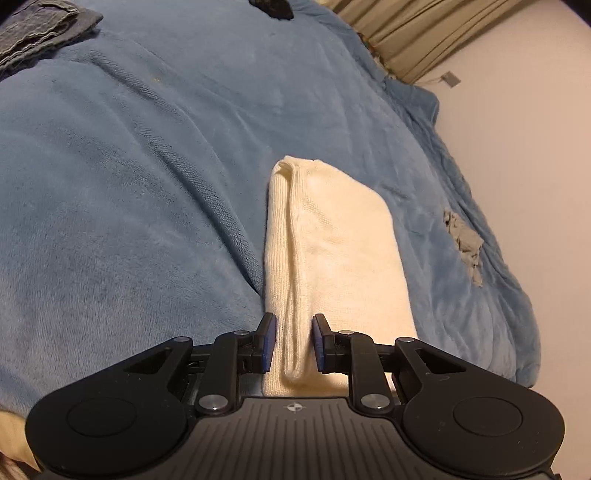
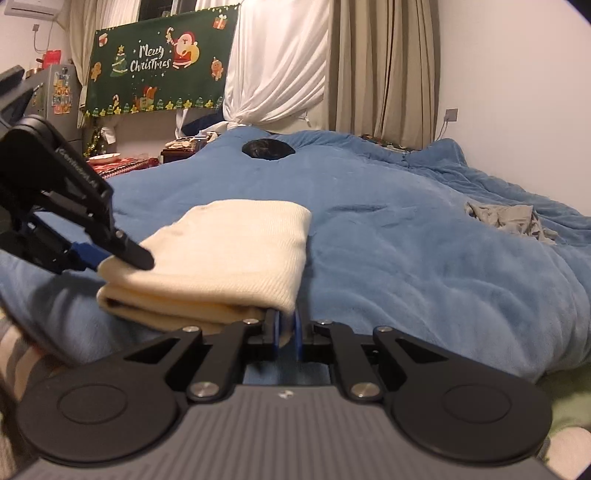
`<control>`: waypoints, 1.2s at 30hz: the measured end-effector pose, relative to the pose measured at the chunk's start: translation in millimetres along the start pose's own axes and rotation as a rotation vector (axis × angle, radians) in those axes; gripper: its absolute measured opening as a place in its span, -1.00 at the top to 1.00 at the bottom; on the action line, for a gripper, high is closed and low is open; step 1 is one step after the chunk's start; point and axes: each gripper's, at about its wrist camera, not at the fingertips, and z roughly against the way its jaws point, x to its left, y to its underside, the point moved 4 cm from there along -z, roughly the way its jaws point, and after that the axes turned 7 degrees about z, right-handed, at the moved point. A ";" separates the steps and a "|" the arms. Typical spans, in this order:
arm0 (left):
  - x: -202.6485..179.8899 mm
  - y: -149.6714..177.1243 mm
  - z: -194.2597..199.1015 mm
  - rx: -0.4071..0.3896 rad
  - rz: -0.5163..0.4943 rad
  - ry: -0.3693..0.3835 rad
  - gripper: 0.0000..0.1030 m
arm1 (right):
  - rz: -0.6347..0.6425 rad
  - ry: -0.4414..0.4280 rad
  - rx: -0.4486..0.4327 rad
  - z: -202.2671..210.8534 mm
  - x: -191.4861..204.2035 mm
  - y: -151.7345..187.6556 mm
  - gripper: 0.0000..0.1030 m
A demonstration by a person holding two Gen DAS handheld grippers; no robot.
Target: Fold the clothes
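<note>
The cream sweater (image 1: 332,258) lies folded into a thick, long pad on the blue blanket (image 1: 129,184) of the bed. Everything here is placed from that sweater.

At its left near corner is the left gripper (image 1: 293,341). Its fingers (image 1: 267,341) stand a little apart, one on each side of a raised fold of the knit, and I cannot see them pressing on it. So this one looks let go, with cloth between the fingers. The sweater's long side runs straight away from these fingers, toward the far end of the bed.

At the sweater's right near corner is the right gripper (image 2: 286,334). Its fingers are clenched on the corner of the sweater, with the cream cloth squeezed between the blue pads (image 2: 297,332). From this side the sweater is stacked in layers, with a dark gap between the top and bottom ones.

Both grippers are right at the near edge, so neither is closer. I think the next move needs both to grip and then lift or carry the pad.

Far left of the sweater lies folded denim (image 1: 37,29). Far beyond it is a dark thing (image 2: 267,148) I cannot make out. To the right lies a crumpled grey cloth (image 2: 509,218).

The near edge under the grippers is hidden, so I cannot tell how many layers are caught.
</note>
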 end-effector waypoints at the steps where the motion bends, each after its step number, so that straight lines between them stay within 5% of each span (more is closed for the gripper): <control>1: -1.2 0.7 2.0 -0.009 -0.003 -0.004 0.57 | 0.008 0.000 -0.008 6.8 0.7 1.4 0.92; 8: -21.6 2.5 30.0 -0.096 -0.112 -0.053 0.59 | -0.049 0.005 -0.122 30.4 -30.4 -12.3 0.96; 13: -58.0 -4.5 28.1 -0.133 -0.244 -0.017 0.59 | -0.033 -0.028 -0.065 -21.8 -52.8 -15.5 0.94; 16: -78.2 -5.4 -3.0 -0.094 -0.296 0.043 0.60 | -0.015 -0.047 -0.052 -52.9 -58.5 -21.4 0.94; 22: -92.4 -12.3 -70.7 -0.018 -0.294 0.008 0.74 | 0.046 -0.151 -0.028 -94.5 -59.0 -25.2 0.94; 31: -93.0 13.5 -66.5 0.016 -0.290 0.006 0.74 | 0.051 -0.251 -0.008 -60.8 -42.9 -15.1 0.97; 36: -88.7 24.2 -56.1 0.033 -0.278 0.014 0.74 | 0.042 -0.223 -0.013 -54.5 -52.1 -10.5 0.94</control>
